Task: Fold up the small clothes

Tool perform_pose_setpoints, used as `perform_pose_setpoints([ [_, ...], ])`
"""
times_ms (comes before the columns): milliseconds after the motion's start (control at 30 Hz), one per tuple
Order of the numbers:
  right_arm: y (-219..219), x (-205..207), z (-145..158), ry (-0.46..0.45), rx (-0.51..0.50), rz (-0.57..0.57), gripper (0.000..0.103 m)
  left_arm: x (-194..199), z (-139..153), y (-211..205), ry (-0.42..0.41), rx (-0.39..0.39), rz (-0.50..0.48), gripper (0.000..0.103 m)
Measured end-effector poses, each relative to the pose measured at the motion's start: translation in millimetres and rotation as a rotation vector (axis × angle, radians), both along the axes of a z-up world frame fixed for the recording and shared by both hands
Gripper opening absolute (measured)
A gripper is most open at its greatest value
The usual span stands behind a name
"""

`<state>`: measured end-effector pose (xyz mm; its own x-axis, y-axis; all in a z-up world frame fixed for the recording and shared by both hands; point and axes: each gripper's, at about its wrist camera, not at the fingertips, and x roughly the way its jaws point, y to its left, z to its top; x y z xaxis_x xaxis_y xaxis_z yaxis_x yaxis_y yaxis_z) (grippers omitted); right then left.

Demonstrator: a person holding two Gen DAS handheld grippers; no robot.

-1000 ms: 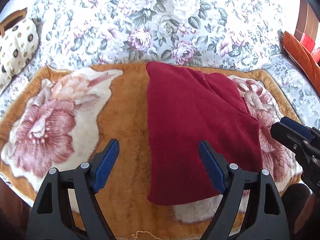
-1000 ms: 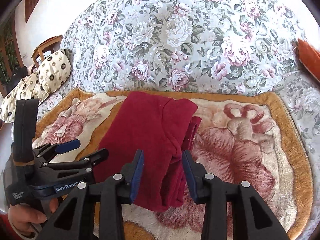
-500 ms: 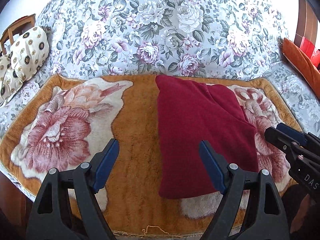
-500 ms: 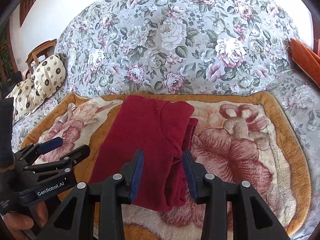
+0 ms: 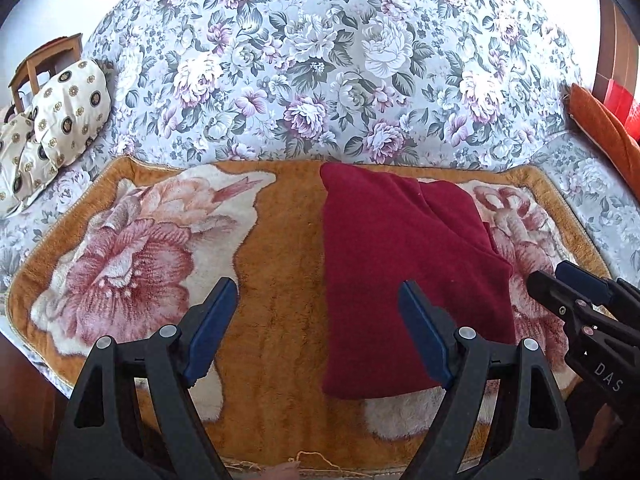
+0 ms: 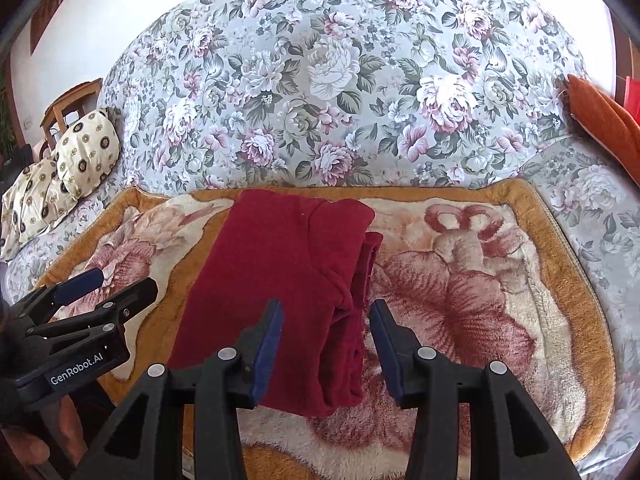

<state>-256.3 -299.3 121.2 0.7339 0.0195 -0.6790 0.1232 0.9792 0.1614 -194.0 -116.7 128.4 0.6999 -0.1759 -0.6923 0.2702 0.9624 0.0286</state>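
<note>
A dark red garment [image 5: 400,272] lies folded into a long narrow stack on a plush orange blanket with pink flowers [image 5: 276,320]. It also shows in the right wrist view [image 6: 288,288], with folded layers along its right edge. My left gripper [image 5: 318,312] is open and empty, above the blanket at the garment's left edge. My right gripper [image 6: 326,336] is open and empty, just above the garment's near right end. Neither touches the cloth. The right gripper shows at the right in the left wrist view [image 5: 576,300].
The blanket lies on a sofa with grey floral cover [image 5: 340,64]. A cream patterned cushion [image 5: 68,108] sits at the far left, an orange cushion [image 5: 600,132] at the far right. A wooden chair [image 6: 68,108] stands behind the left cushion.
Both grippers have pulled back and up from the garment, so more of the sofa back shows. The garment has not moved. Both stay open.
</note>
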Motion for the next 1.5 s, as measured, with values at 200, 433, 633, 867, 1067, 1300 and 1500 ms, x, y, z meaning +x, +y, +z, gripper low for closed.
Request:
perform_pose_setpoints([
  [200, -2, 1, -1, 0.004, 0.019, -0.006, 0.044, -4, 2, -3, -0.011, 0.014, -0.008, 0.083],
  [433, -2, 1, 1, 0.001, 0.025, -0.006, 0.044, -8, 6, -6, -0.027, 0.036, -0.016, 0.083],
  [633, 1, 2, 2, 0.000, 0.024, -0.001, 0.044, -11, 7, -9, -0.036, 0.049, -0.017, 0.083],
  [867, 1, 2, 1, 0.000, 0.029, 0.000, 0.045, -12, 5, -11, -0.030, 0.049, -0.019, 0.083],
  [1067, 1, 2, -1, 0.007, 0.036, -0.002, 0.045, -13, 5, -13, -0.029, 0.051, -0.019, 0.083],
  [1300, 0, 2, -1, 0.004, 0.040, -0.007, 0.045, -13, 4, -14, -0.026, 0.054, -0.021, 0.083],
  [1500, 0, 3, -1, 0.008, 0.043, -0.010, 0.045, -13, 3, -14, -0.027, 0.057, -0.023, 0.083],
])
